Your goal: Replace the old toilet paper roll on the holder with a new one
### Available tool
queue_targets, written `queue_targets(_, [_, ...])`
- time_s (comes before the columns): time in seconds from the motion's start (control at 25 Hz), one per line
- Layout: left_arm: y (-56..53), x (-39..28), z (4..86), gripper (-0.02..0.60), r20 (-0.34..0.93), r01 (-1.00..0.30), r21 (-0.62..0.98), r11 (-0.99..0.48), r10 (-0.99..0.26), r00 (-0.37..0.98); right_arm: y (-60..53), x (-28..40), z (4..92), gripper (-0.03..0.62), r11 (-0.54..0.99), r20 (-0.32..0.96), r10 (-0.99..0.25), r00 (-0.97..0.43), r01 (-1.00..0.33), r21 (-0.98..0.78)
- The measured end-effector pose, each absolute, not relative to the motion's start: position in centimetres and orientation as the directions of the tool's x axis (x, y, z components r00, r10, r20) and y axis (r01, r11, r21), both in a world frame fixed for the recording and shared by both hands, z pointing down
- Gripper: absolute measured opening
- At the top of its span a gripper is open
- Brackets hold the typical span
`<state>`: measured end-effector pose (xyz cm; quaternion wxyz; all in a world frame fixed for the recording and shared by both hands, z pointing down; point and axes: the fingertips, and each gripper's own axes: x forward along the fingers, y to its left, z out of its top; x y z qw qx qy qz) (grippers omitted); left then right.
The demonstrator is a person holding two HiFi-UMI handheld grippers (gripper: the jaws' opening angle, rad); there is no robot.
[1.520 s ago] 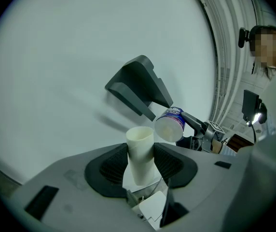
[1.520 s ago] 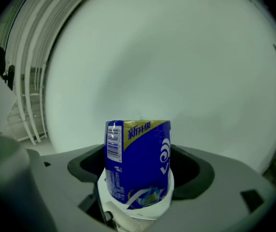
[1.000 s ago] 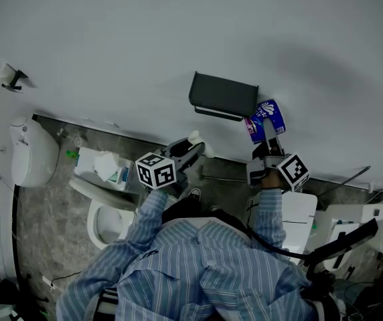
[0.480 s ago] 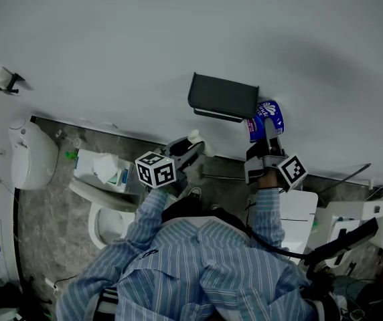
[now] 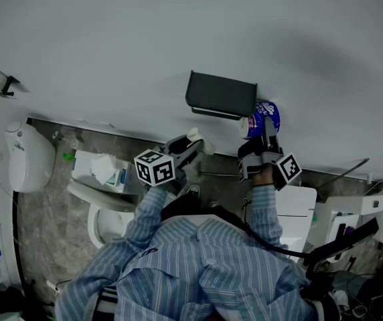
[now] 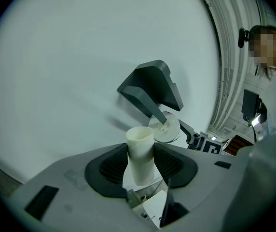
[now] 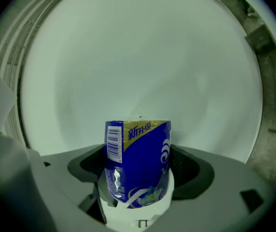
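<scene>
A dark grey toilet paper holder (image 5: 221, 93) (image 6: 152, 88) hangs on the white wall. My left gripper (image 5: 193, 147) (image 6: 140, 161) is shut on an empty white cardboard tube (image 5: 195, 138) (image 6: 140, 151), held just below and left of the holder. My right gripper (image 5: 264, 131) (image 7: 138, 173) is shut on a new roll in a blue wrapper (image 5: 262, 118) (image 7: 138, 161), right beside the holder's right end. In the left gripper view the new roll's white end (image 6: 166, 128) shows under the holder's cover.
A toilet (image 5: 104, 216) stands lower left, with a tissue pack (image 5: 101, 168) on its tank. A white wall unit (image 5: 27, 156) and a small hook (image 5: 3, 83) are at far left. A white bin (image 5: 295, 212) stands at right. My striped sleeves fill the foreground.
The right gripper has rolled about its axis and sunk a little with the blue roll, closing on the holder's right end. The left gripper and tube have stayed put.
</scene>
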<state>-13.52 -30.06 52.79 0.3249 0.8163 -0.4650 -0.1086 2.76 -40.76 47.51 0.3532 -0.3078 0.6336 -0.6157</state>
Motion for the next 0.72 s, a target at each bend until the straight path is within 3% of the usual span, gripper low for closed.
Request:
queue_targets(0.08, [-30.2,-13.4,52.9,0.172,0.124,-0.687,0.632,-0.358,-0.829,0.546,-40.5,2.3,47.4,0.402,0.047,-0.084,-0.816,-0.572,0.079,-0.996])
queue_targets(0.24, [-30.4,-13.8,52.9,0.172,0.120,-0.683,0.634,-0.363,-0.826,0.551,-39.4,-1.6,46.2,0.402,0.120,-0.095,-0.743,-0.662,0.008,-0.993])
queue_targets(0.4, [-30.3,-14.4,52.9,0.172,0.114,-0.680,0.638,-0.360,-0.830,0.546,-38.3,-4.6,46.8,0.401,0.061,-0.090,-0.716,-0.693,0.066,-0.996])
queue_targets(0.72, [-29.9,-16.1,53.1,0.172,0.113,-0.689,0.643,-0.334,-0.848,0.517,-37.0,-7.5,46.5,0.400,0.107,-0.085,-0.645,-0.759,0.020,-0.994])
